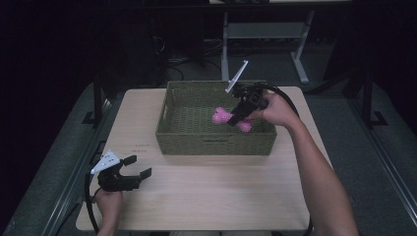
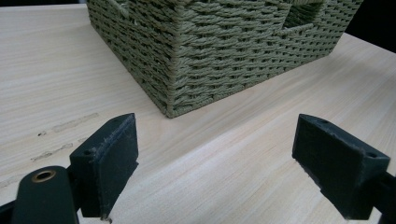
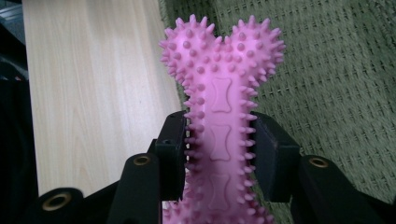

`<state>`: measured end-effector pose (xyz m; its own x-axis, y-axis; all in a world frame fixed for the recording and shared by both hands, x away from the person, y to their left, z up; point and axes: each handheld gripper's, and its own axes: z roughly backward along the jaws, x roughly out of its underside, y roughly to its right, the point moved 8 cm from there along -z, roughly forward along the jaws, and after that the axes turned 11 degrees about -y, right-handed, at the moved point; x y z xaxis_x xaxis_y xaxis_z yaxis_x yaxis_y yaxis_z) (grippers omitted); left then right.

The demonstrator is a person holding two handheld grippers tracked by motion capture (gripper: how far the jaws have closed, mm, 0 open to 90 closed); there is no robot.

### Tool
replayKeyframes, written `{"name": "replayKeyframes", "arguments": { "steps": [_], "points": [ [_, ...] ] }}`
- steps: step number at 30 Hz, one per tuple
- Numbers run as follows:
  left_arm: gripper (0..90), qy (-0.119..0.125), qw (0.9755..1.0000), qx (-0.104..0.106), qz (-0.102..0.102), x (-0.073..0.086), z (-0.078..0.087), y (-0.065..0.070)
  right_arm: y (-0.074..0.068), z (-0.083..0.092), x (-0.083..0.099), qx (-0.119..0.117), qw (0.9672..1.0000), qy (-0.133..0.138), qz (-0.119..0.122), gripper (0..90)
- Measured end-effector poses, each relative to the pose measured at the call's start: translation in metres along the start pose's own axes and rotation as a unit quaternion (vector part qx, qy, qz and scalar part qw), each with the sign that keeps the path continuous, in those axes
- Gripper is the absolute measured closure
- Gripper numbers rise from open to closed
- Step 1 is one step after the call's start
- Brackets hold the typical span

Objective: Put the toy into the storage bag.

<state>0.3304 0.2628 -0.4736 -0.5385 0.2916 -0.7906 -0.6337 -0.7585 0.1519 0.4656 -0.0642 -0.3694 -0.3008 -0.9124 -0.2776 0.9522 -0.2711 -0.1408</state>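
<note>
A pink spiky bone-shaped toy [image 1: 230, 118] hangs over the inside of a green woven basket [image 1: 182, 132] that stands at the table's far middle. My right gripper [image 1: 237, 116] is shut on the toy's shaft; in the right gripper view the toy [image 3: 222, 93] rises between the two black pads [image 3: 172, 154], with its knobbed end above them. Near the front left corner of the table, my left gripper [image 1: 138, 167] stands open with nothing between its fingers. In the left gripper view its jaws are wide apart, facing the basket's near corner [image 2: 173, 60].
The light wood table [image 1: 206, 191] has bare room in front of the basket and to its left. Dark floor, cables and a white table frame [image 1: 260, 34] lie beyond the far edge.
</note>
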Motion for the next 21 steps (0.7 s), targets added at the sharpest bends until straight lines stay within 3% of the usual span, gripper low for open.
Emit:
{"name": "replayKeyframes", "arguments": {
  "steps": [21],
  "points": [
    [13.9,0.000,1.0000,0.000,-0.001,0.000,0.000,0.000,0.026,-0.023,0.006,-0.003,0.9992,-0.021,-0.035,58.0]
  ]
}}
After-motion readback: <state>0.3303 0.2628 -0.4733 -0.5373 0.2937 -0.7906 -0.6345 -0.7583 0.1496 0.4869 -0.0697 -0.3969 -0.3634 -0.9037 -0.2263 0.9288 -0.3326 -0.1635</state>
